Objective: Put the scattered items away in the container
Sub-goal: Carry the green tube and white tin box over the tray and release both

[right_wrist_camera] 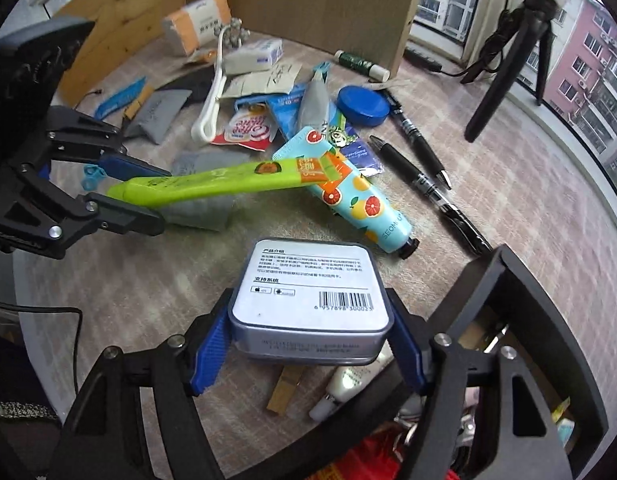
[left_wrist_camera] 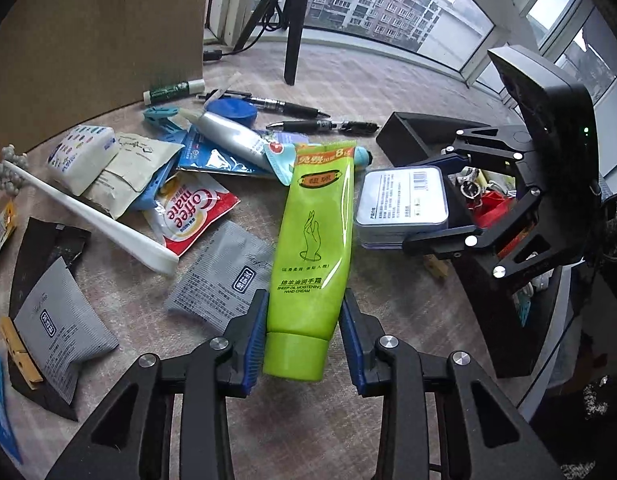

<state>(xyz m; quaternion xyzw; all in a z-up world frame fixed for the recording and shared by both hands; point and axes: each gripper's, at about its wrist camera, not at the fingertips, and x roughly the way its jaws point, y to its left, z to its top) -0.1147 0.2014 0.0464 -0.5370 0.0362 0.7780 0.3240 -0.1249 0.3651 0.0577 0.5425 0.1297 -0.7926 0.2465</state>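
My left gripper [left_wrist_camera: 304,340] is shut on the cap end of a green hand cream tube [left_wrist_camera: 316,232], whose crimped end points away over the clutter. In the right wrist view the left gripper [right_wrist_camera: 160,196] holds that tube [right_wrist_camera: 212,184] raised above the table. My right gripper [right_wrist_camera: 308,344] is shut on a flat silver tin [right_wrist_camera: 308,288] with a white barcode label, held off the surface beside the black container [right_wrist_camera: 520,276]. From the left wrist camera, the right gripper [left_wrist_camera: 426,200] carries the tin [left_wrist_camera: 402,204] at the near edge of the container [left_wrist_camera: 412,136], which holds several small items.
Scattered on the table: two black pens [right_wrist_camera: 416,140], a blue round tin [right_wrist_camera: 362,106], a citrus-print tube [right_wrist_camera: 360,204], a silver tube [left_wrist_camera: 228,136], a Coffee mate sachet [left_wrist_camera: 192,212], grey sachets [left_wrist_camera: 224,280], a white long-handled tool [left_wrist_camera: 88,212], clothespins [right_wrist_camera: 286,390]. A tripod [left_wrist_camera: 292,40] and wooden boards [right_wrist_camera: 308,8] stand behind.
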